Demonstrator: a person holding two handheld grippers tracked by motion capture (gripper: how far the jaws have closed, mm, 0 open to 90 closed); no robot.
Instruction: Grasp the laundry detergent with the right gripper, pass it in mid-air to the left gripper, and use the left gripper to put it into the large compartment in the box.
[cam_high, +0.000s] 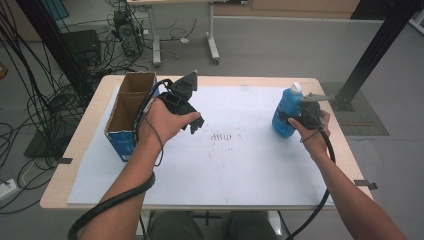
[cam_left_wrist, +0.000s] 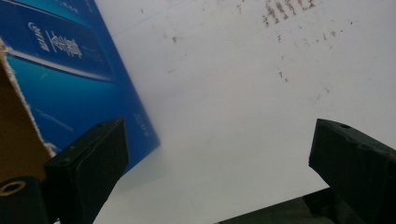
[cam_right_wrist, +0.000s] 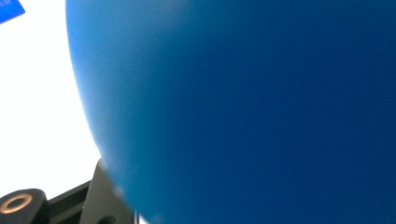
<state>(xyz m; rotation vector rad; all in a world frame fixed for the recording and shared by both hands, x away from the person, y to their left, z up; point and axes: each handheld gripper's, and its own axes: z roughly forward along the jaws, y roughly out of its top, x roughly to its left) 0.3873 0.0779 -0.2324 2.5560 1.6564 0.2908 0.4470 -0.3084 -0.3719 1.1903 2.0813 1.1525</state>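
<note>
A blue bottle (cam_high: 284, 109) with a white cap stands upright at the right side of the table, and my right gripper (cam_high: 294, 119) is shut on its body from the near right. In the right gripper view the bottle (cam_right_wrist: 257, 112) presses close against the camera, with one black jaw showing at the lower left. My left gripper (cam_high: 194, 125) hovers over the white sheet just right of an open cardboard box (cam_high: 131, 102). In the left gripper view my left gripper (cam_left_wrist: 219, 163) is open, with bare sheet between its jaws and the box's blue side (cam_left_wrist: 60, 84) at left.
A white sheet (cam_high: 240, 165) covers most of the wooden table (cam_high: 80, 150), with faint dark marks at its middle. A black post stands beyond the right corner. Cables, a desk frame and equipment lie on the floor behind the table.
</note>
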